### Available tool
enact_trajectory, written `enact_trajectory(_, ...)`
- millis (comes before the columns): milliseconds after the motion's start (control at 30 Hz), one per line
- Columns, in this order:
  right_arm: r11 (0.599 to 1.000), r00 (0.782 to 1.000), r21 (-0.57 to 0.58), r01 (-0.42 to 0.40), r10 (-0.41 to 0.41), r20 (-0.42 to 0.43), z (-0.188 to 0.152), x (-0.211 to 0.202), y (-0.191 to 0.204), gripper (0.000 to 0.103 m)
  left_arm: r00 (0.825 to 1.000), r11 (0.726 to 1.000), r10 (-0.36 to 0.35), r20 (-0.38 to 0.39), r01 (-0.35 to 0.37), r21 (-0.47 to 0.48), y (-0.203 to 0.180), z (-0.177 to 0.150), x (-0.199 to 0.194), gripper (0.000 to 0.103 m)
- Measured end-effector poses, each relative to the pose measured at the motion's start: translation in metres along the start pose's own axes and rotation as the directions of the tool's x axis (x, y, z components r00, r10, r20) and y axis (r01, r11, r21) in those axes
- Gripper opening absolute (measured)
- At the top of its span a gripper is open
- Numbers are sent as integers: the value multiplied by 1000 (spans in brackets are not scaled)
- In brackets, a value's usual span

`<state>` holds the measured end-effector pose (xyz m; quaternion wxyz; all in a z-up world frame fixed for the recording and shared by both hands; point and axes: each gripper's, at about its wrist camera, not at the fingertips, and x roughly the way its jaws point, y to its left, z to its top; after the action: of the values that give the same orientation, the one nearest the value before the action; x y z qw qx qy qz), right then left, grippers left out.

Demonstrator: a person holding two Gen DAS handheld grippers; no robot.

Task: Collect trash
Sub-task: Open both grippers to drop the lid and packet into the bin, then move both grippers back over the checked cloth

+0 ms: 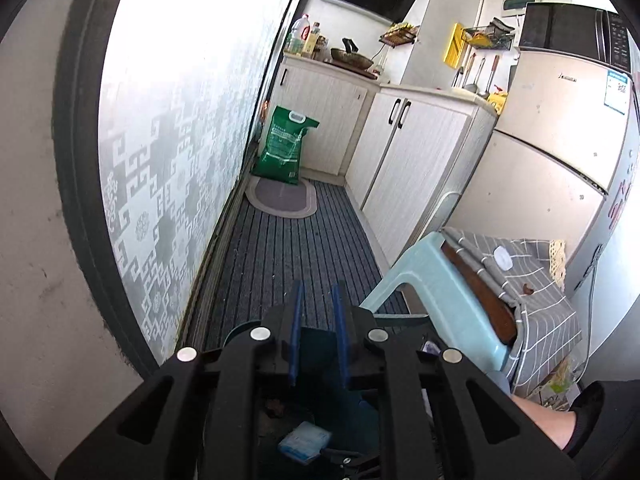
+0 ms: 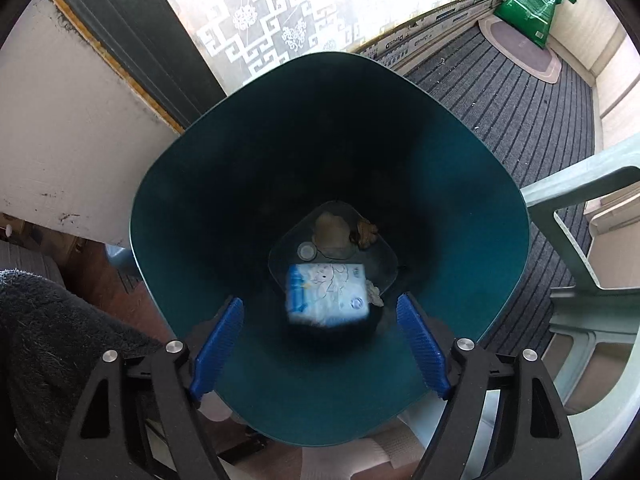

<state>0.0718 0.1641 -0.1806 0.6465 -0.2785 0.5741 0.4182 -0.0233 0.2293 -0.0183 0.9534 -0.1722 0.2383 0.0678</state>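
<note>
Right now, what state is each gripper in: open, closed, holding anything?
Left gripper: closed, nothing between its pads.
Right gripper: open, holding nothing, above the bin.

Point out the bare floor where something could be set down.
The striped mat lies bare between the patterned glass door and the cabinets. Far end is crowded: oval rug, green sack. Near end: stool, teal bin.
</note>
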Motion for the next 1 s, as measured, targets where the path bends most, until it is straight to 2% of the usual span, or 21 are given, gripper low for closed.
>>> enact_trajectory(200, 1000, 999, -18, -4, 5, 37, -4, -9, 4, 80, 998, 1000, 1, 64, -1, 6, -12, 10, -8, 18)
enact_trajectory(267, 999, 998, -36, -3, 5, 64, -6, -18, 7, 73, 997, 1000, 2, 80, -3, 7, -17, 12, -13, 21)
enact_trajectory(400, 999, 990, -45, -14, 20, 136, -4, -44, 8, 73, 993, 1000, -12, 116, 12, -1, -22, 19, -23, 22)
enact_trajectory(467, 999, 982, -52, -8, 18, 187, -3, -62, 8, 69, 989, 1000, -14, 150, 15, -2, -26, 22, -29, 27)
enact_trajectory(533, 998, 967, -55, 6, 8, 253, -2, -84, 9, 67, 984, 1000, -12, 178, 16, -18, -25, 25, -34, 31)
enact_trajectory(600, 998, 944, -62, 34, -12, 331, -4, -110, 9, 65, 980, 999, -11, 199, 19, -41, -24, 27, -37, 34)
enact_trajectory(767, 993, 858, -20, 120, -94, 505, -17, -170, -4, 64, 981, 998, -7, 192, 18, -56, -27, 30, -31, 37)
enact_trajectory(867, 991, 824, 38, 131, -130, 551, -27, -194, -24, 63, 984, 999, 3, 176, 5, -45, -34, 30, -24, 38)
enact_trajectory(1000, 984, 802, 102, 149, -181, 569, -41, -210, -53, 60, 987, 1000, -11, 160, 15, -22, -49, 30, -15, 38)
